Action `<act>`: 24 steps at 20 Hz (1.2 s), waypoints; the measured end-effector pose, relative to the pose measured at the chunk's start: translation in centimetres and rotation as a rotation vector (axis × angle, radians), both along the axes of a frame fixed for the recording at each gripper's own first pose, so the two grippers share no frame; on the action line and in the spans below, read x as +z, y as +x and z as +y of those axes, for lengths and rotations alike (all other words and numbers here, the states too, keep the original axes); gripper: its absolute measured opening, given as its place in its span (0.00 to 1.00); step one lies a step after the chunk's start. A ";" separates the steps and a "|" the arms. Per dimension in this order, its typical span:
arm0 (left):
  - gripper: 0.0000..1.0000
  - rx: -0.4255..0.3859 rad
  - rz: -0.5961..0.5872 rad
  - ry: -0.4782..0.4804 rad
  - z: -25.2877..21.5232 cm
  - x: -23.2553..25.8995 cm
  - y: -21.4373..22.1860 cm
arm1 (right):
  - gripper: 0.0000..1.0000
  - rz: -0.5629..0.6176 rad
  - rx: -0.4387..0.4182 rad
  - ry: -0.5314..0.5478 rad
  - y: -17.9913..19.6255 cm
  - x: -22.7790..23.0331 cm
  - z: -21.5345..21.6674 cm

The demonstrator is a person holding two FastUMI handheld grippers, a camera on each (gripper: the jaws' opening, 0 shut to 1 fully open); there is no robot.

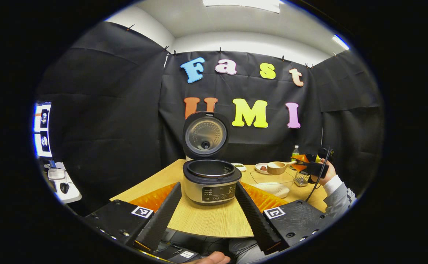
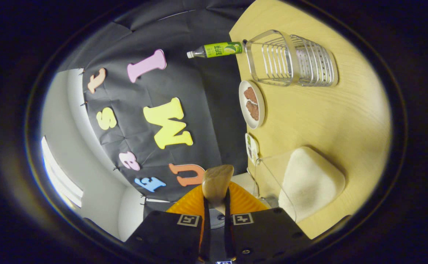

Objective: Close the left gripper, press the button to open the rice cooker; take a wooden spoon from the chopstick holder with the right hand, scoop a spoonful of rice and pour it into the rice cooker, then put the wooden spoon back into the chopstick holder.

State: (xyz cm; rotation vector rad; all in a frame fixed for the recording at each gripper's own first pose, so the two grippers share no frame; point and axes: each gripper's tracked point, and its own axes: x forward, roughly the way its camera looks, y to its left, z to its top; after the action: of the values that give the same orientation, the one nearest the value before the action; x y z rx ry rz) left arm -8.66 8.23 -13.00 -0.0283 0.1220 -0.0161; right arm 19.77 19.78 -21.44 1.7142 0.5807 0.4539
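Note:
The rice cooker (image 1: 211, 182) stands on the table with its lid (image 1: 205, 135) raised and the inner pot showing. My left gripper (image 1: 208, 191) is open just in front of it, one finger on each side of the cooker's front. At the right, a hand holds my right gripper (image 1: 306, 165) above the glass container of rice (image 1: 274, 186). It is shut on the handle of the wooden spoon (image 1: 277, 167). In the right gripper view the spoon (image 2: 217, 182) sticks out from my right gripper (image 2: 216, 205), beside the rice container (image 2: 311, 181). I cannot tell whether the spoon holds rice.
A wire chopstick holder (image 2: 291, 60) stands past the rice container, also seen as the holder (image 1: 301, 178). A green-labelled bottle (image 2: 219, 49) and a plate (image 2: 252, 104) of brown food sit at the table's back edge. A small dish (image 1: 239, 167) lies behind the cooker.

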 end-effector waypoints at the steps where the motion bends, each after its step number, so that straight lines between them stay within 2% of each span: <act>1: 0.94 0.000 -0.003 0.002 0.0 0.2 -0.1 | 0.19 -0.005 0.008 0.000 -0.1 0.6 0.5; 7: 0.94 -0.002 -0.006 -0.003 0.7 0.3 -1.0 | 0.16 -0.039 0.040 0.006 -0.2 4.9 4.9; 8: 0.83 -0.001 -0.005 -0.001 0.8 0.4 -1.1 | 0.16 -0.048 0.050 -0.001 -0.3 5.7 6.0; 9: 0.94 -0.001 -0.005 0.001 1.0 0.3 -1.3 | 0.15 -0.056 0.060 -0.005 -0.3 6.5 7.1; 12: 0.94 -0.006 -0.001 0.006 1.2 0.2 -1.7 | 0.14 -0.091 0.105 -0.041 -0.8 8.4 11.8; 13: 0.83 -0.009 -0.002 0.012 1.3 0.3 -2.0 | 0.15 -0.102 0.112 -0.069 -0.7 8.8 13.3; 14: 0.94 -0.012 -0.003 0.019 1.4 0.2 -2.3 | 0.15 -0.117 0.124 -0.108 -0.7 9.1 15.0; 18: 0.94 -0.007 -0.008 0.071 2.2 -0.1 -2.7 | 0.15 -0.157 0.178 -0.286 -0.7 9.4 21.0; 24: 0.94 0.007 0.006 0.048 3.1 -0.4 -3.0 | 0.15 -0.280 0.176 -0.605 -0.7 9.3 24.7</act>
State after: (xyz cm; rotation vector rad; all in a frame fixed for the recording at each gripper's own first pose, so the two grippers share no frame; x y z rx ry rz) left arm -11.68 11.31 -13.44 0.0192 0.1279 -0.0059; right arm 19.08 44.52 -12.15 1.0083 0.5916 0.5634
